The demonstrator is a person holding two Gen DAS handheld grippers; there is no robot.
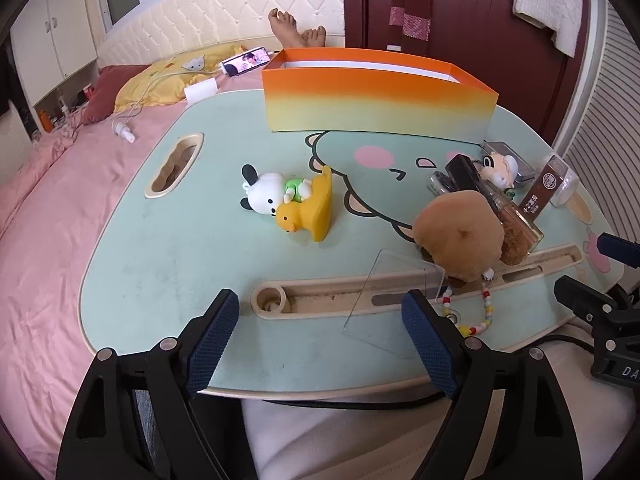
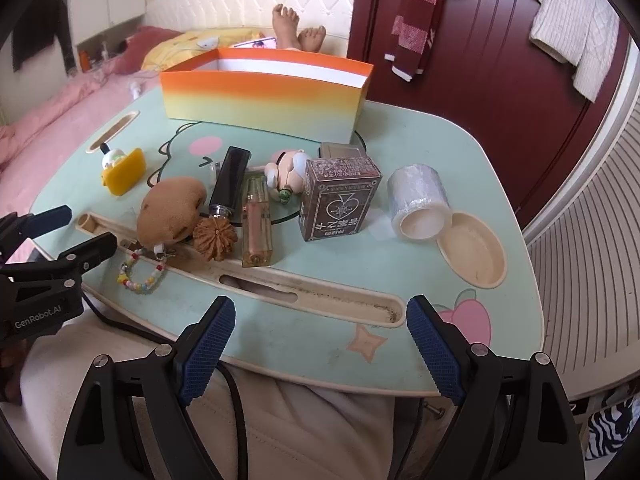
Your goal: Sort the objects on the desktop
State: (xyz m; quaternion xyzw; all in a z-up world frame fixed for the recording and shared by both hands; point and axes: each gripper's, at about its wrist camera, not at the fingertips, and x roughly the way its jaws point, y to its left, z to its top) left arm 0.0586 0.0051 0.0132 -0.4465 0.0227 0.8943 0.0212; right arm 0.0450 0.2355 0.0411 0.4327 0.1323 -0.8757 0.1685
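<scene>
An orange-yellow box (image 1: 376, 96) stands open at the back of the mint lap table (image 1: 192, 240); it also shows in the right wrist view (image 2: 264, 96). A white-dog-and-yellow-duck toy (image 1: 296, 204) lies mid-table. A brown plush (image 2: 172, 210) with a bead strap (image 2: 142, 276), a walnut (image 2: 216, 238), a black tube (image 2: 230, 180), a clear perfume bottle (image 2: 258, 224), a small figure (image 2: 288, 172), a card box (image 2: 340, 200) and a tape roll (image 2: 420, 200) cluster on the right. My left gripper (image 1: 320, 340) and right gripper (image 2: 320, 344) are open and empty at the table's near edge.
A clear plastic sheet (image 1: 392, 304) lies over the table's pen groove. A pink bed (image 1: 52, 220) is to the left, with a phone (image 1: 244, 64) and someone's feet (image 1: 296, 32) behind the box. A dark red door (image 2: 480, 60) is at the back right.
</scene>
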